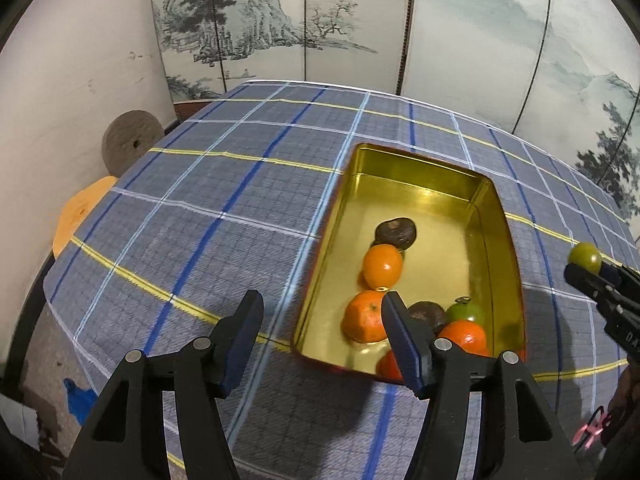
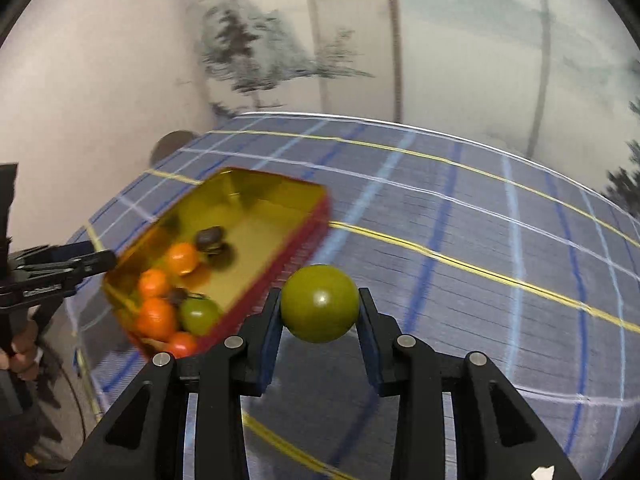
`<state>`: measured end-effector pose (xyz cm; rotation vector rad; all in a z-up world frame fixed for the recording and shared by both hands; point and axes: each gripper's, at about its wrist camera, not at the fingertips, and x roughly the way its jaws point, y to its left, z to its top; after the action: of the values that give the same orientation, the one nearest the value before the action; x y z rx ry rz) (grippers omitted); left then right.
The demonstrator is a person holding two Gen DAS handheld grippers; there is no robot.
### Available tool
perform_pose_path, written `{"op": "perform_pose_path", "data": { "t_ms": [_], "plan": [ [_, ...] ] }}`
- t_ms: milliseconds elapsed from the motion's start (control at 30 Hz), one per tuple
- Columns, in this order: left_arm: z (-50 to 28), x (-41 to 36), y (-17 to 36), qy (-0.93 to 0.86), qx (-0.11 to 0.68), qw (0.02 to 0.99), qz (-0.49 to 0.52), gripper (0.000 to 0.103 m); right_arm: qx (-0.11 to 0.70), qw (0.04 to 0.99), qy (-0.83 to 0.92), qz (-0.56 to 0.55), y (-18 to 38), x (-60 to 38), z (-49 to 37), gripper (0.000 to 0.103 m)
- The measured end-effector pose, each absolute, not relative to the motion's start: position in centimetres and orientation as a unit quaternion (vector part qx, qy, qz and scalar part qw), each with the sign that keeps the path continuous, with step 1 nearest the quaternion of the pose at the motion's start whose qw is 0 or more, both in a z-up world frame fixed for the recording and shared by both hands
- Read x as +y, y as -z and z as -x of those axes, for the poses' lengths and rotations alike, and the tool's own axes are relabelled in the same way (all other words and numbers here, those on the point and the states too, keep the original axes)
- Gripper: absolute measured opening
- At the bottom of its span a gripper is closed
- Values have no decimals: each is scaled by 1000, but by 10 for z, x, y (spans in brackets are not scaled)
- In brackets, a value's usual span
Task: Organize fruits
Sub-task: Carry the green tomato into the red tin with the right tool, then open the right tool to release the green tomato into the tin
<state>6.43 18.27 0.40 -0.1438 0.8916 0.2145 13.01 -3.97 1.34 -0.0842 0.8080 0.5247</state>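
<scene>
Gold tin (image 1: 496, 216) already holds seven fruits; right gripper (image 2: 320, 312), clamped on a green fruit (image 2: 319, 303) at the tin's four o'clock, must deliver it. Left gripper (image 1: 320, 320) half-open, empty.

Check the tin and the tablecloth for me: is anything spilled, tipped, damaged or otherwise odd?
Nothing is spilled or tipped. The gold tin sits flat on the plaid tablecloth, fruit bunched at its near end. Two dark brown fruits among the oranges look discoloured, possibly spoiled. The right gripper holds a green fruit outside the tin.
</scene>
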Motion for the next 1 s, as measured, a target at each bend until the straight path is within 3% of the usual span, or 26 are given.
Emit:
{"op": "perform_pose_path", "data": {
  "t_ms": [733, 1000],
  "plan": [
    [-51, 213, 9, -135, 442, 883, 83, 62, 414, 846, -316, 114, 17, 70, -128, 33],
    [-46, 219, 12, -143, 444, 881, 85, 62, 426, 839, -326, 88, 22, 79, -130, 33]
  ]
}}
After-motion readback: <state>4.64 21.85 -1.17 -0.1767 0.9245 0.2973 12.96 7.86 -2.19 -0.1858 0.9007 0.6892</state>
